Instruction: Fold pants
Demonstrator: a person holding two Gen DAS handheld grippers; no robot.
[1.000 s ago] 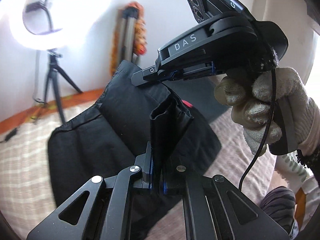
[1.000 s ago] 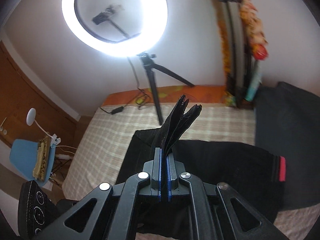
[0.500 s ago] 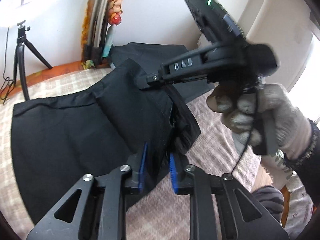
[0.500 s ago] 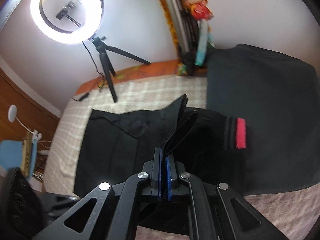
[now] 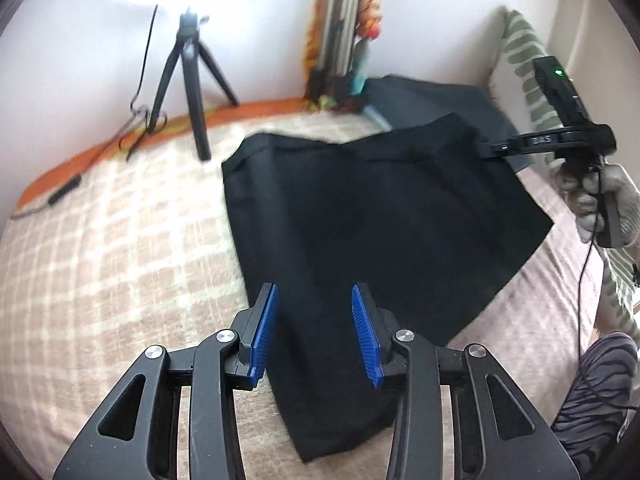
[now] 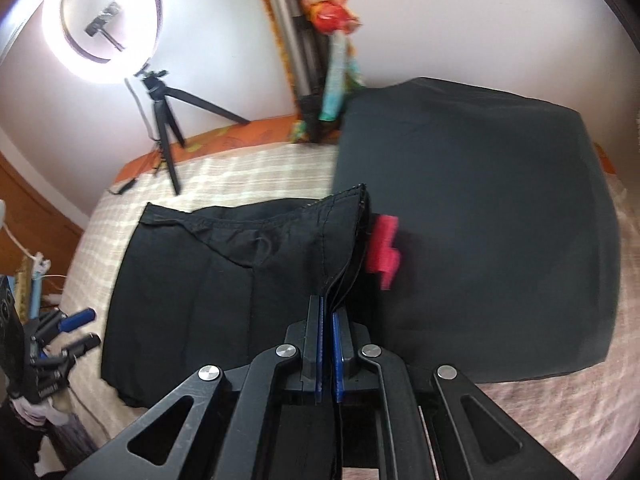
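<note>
Black pants [image 5: 360, 220] lie folded on the checked bedspread [image 5: 100, 260]. In the left wrist view my left gripper [image 5: 316, 332] hovers over their near edge. Its jaws are opening, and the cloth lies below the blue pads [image 5: 262, 332] without being pinched. At the far right a gloved hand [image 5: 600, 204] holds my right gripper [image 5: 490, 148] at the pants' far corner. In the right wrist view that right gripper [image 6: 328, 340] is shut on a raised fold of the pants [image 6: 240, 272], beside a red tag [image 6: 384, 252]. The left gripper [image 6: 68, 332] shows at the left edge.
A dark cushion [image 6: 480, 220] lies just past the pants. A ring light [image 6: 100, 12] on a black tripod [image 5: 192, 80] stands on the bed's far side, with cables [image 5: 136, 136] near it. Poles with an orange garland [image 5: 344, 28] lean in the corner. A striped pillow [image 5: 524, 60] is at right.
My left gripper has let go of the pants fold and its jaws have spread. Both grippers have sunk towards the bed. The pants now lie flatter, with the right gripper still holding its corner.
</note>
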